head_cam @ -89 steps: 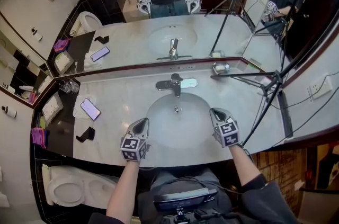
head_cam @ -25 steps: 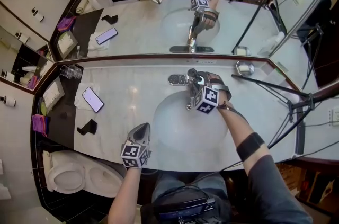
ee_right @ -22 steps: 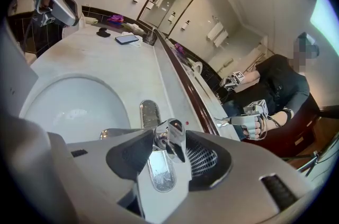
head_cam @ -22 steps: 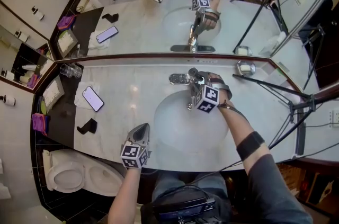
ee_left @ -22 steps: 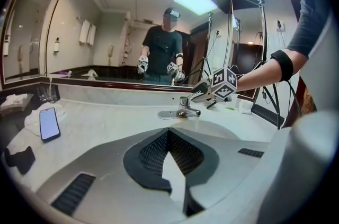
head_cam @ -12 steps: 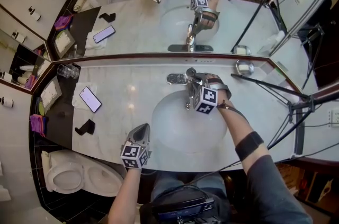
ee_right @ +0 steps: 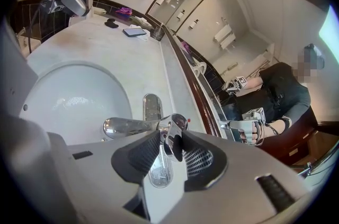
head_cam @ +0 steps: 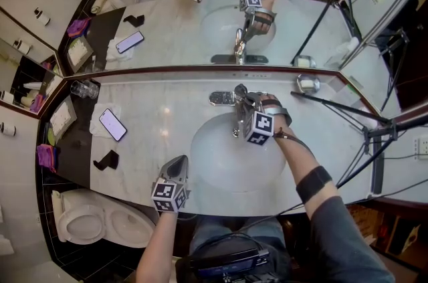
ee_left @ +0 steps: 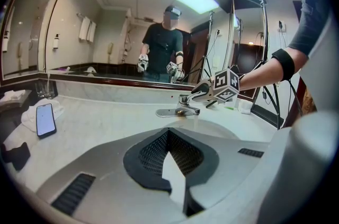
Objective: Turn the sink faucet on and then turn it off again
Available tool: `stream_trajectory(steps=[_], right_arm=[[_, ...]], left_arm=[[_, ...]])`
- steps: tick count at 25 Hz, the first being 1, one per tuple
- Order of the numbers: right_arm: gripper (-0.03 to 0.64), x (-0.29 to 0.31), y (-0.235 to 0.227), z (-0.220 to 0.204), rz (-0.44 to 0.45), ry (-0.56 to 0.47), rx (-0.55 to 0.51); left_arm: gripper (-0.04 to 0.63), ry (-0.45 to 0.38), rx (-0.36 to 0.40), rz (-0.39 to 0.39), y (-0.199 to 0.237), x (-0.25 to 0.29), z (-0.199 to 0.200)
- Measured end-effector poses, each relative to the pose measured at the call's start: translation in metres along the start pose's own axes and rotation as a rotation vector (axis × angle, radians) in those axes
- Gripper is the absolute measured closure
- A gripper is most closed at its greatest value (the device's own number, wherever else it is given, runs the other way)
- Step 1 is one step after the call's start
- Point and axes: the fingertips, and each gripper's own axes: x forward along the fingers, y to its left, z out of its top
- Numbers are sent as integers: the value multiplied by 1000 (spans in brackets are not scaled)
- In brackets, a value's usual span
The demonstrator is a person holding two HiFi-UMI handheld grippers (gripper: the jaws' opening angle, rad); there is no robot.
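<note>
Right gripper view shows the right gripper [ee_right: 169, 144] with its jaws, which have just been closing, pinched on the faucet lever [ee_right: 176, 127]; the lever stands upright between the pads. The spout [ee_right: 124, 125] juts left from the jaws over the white basin [ee_right: 69, 96], which lies below and to their left. In the left gripper view the left gripper [ee_left: 168, 133] hangs over the counter's near edge, jaws together at the tips and holding nothing. The faucet is well ahead of those tips and the phone [ee_left: 45, 119] is off to their left, on a folded towel. Farther left stands a glass [head_cam: 84, 89]; its contents cannot be made out.
</note>
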Motion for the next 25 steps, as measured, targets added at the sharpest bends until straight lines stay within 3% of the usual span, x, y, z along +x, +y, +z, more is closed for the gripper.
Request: stream_trajectory(steps=[25], right_arm=[[485,-6,20,-9,-40,-6,-30]], left_arm=[[600,2,1,-2,-7,-3,-4]])
